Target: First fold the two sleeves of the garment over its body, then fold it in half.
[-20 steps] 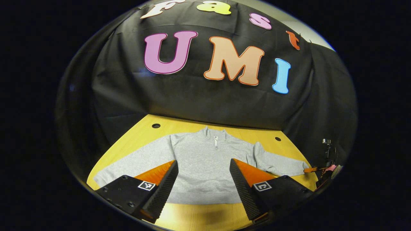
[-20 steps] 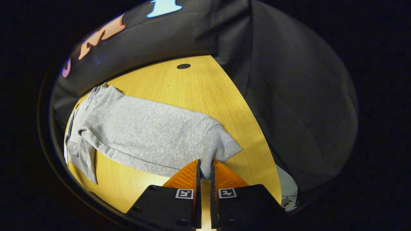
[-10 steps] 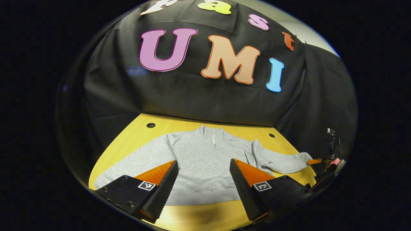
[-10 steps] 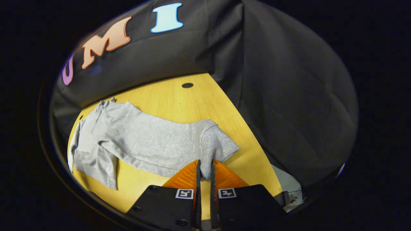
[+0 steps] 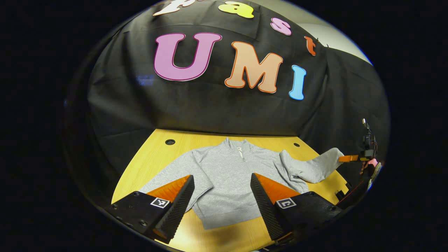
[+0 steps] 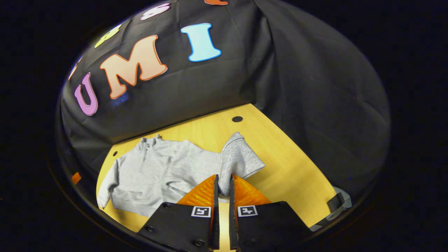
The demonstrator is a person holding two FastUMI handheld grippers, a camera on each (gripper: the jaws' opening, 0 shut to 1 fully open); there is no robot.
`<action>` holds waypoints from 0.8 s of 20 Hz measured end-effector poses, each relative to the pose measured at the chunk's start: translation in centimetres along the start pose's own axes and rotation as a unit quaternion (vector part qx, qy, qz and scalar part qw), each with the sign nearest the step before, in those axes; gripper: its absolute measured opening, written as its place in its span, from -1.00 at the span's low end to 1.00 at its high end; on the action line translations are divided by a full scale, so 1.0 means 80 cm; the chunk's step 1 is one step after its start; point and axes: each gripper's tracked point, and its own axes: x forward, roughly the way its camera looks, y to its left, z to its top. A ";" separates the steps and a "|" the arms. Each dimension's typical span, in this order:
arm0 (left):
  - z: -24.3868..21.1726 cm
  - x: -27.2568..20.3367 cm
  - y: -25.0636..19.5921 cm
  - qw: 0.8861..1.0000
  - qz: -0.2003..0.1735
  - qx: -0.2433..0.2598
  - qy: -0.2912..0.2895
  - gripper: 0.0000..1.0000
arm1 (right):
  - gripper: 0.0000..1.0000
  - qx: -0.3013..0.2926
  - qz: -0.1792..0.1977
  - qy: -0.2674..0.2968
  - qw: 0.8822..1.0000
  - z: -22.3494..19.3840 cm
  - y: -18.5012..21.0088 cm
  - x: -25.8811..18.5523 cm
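A grey zip-neck sweatshirt (image 5: 227, 175) lies flat, front up, on a yellow wooden table (image 5: 157, 154). My left gripper (image 5: 222, 185) hovers open above the hem, with nothing between its fingers. One sleeve (image 5: 315, 166) rises off the table at the right, and my right gripper (image 5: 344, 158) holds its cuff there. In the right gripper view my right gripper (image 6: 223, 182) is shut on that cuff (image 6: 241, 157), which stands up above the table (image 6: 287, 157). The sweatshirt's body (image 6: 157, 171) lies to the left. The other sleeve (image 5: 157, 182) lies flat, partly behind my left finger.
Small round holes (image 5: 170, 142) (image 5: 296, 144) sit near the table's far edge, one also in the right gripper view (image 6: 237, 119). Black cloth walls close in the back and right side. A grey object with a dark strap (image 6: 336, 203) lies past the table's right edge.
My right gripper has lifted the sleeve cuff off the table and carried it toward the body. The sleeve now bends upward. My left gripper stays open and has shifted slightly.
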 end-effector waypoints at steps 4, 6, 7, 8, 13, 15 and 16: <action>-0.002 -0.004 0.023 1.000 -0.006 -0.017 0.004 0.89 | -0.74 -0.006 0.045 -0.029 0.999 0.022 0.092 -0.005; -0.004 -0.009 0.038 1.000 0.001 -0.021 0.001 0.88 | -0.73 -0.004 0.068 -0.038 0.997 0.032 0.135 -0.002; -0.003 -0.013 0.046 1.000 0.004 -0.022 0.000 0.89 | -0.73 -0.003 0.080 -0.041 0.996 0.038 0.158 0.001; -0.003 -0.015 0.053 1.000 0.009 -0.022 -0.001 0.89 | -0.73 -0.002 0.095 -0.044 0.995 0.042 0.182 0.003; -0.013 -0.039 0.102 0.998 0.045 -0.045 -0.003 0.88 | -0.74 0.003 0.174 -0.039 0.984 0.049 0.305 0.016; -0.022 -0.051 0.123 0.996 0.064 -0.058 -0.002 0.88 | -0.73 0.011 0.210 -0.039 0.977 0.050 0.359 0.022; -0.025 -0.057 0.132 0.995 0.074 -0.065 -0.001 0.88 | -0.74 0.016 0.230 -0.036 0.972 0.048 0.387 0.021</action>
